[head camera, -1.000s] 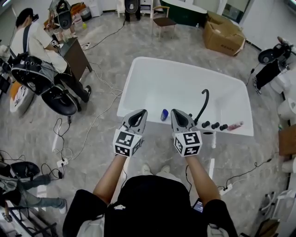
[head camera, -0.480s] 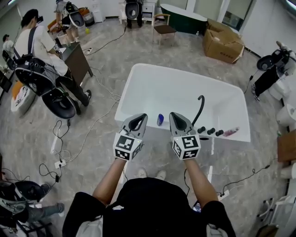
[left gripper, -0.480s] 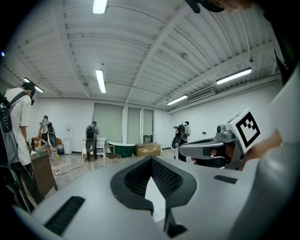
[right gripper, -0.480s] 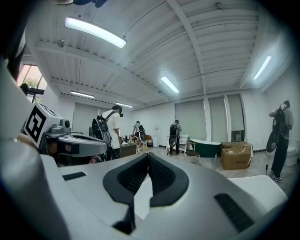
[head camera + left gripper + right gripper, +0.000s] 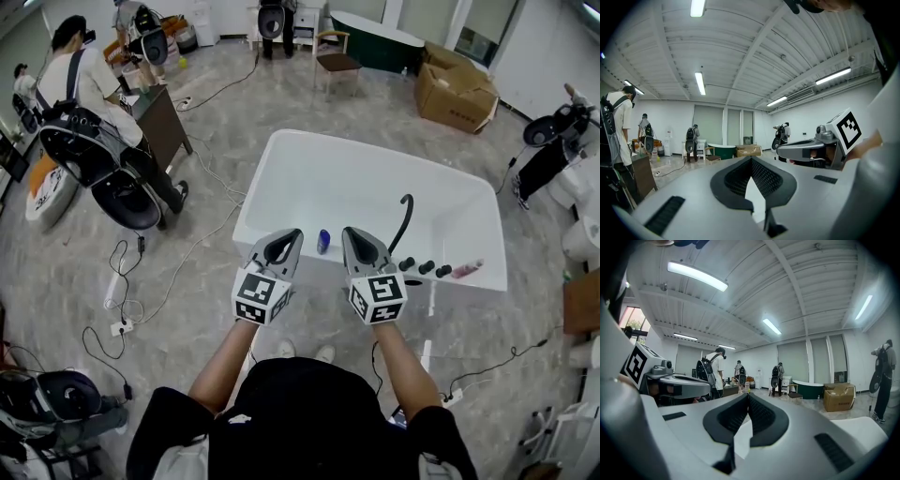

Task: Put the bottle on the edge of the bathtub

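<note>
Grey stone flooring is seen around the white bathtub (image 5: 281, 159). A small blue bottle (image 5: 323, 241) is seen at the bathtub's near rim. Whether it stands on the ledge or just inside cannot be told. A pink bottle (image 5: 472, 268) lies on that same rim, beyond the black tap (image 5: 409, 217). The left tool (image 5: 289, 236) and the right tool (image 5: 349, 232) are held over the near rim on either side of the blue bottle, each pressed together with nothing pinched. The scene is judged to fit either a bottle set down and let go or one waiting to be gripped, so the next move is not settled.
</note>
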### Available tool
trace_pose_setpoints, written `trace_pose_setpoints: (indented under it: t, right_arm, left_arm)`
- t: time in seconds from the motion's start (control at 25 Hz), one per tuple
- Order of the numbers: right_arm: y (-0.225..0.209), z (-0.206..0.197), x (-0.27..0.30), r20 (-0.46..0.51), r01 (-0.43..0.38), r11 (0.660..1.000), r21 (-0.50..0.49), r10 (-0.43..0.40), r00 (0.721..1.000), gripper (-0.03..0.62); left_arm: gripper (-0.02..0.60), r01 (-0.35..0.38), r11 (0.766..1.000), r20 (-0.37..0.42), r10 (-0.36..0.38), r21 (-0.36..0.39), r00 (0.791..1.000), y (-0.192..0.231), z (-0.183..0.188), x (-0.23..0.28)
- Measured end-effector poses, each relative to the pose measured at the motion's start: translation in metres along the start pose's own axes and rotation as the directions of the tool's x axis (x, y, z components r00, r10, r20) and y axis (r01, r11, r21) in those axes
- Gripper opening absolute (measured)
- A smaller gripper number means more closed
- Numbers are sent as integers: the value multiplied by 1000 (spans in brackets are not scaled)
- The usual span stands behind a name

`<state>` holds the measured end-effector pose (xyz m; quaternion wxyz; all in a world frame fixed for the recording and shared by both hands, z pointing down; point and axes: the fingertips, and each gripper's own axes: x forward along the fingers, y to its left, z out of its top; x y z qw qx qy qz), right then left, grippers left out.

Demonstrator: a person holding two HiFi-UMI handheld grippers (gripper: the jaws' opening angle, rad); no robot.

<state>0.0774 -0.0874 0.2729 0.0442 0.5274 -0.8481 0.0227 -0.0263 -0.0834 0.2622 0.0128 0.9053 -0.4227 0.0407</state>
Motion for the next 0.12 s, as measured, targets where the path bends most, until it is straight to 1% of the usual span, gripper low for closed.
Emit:
trace_pose_setpoints:
  t: [0.12]
  right_arm:
    - [-2,1,-1,-2,-4,1000,1,4,1000,23]
  left_arm:
    - [11,4,1000,1,-4,-7,1000,-4,5,1]
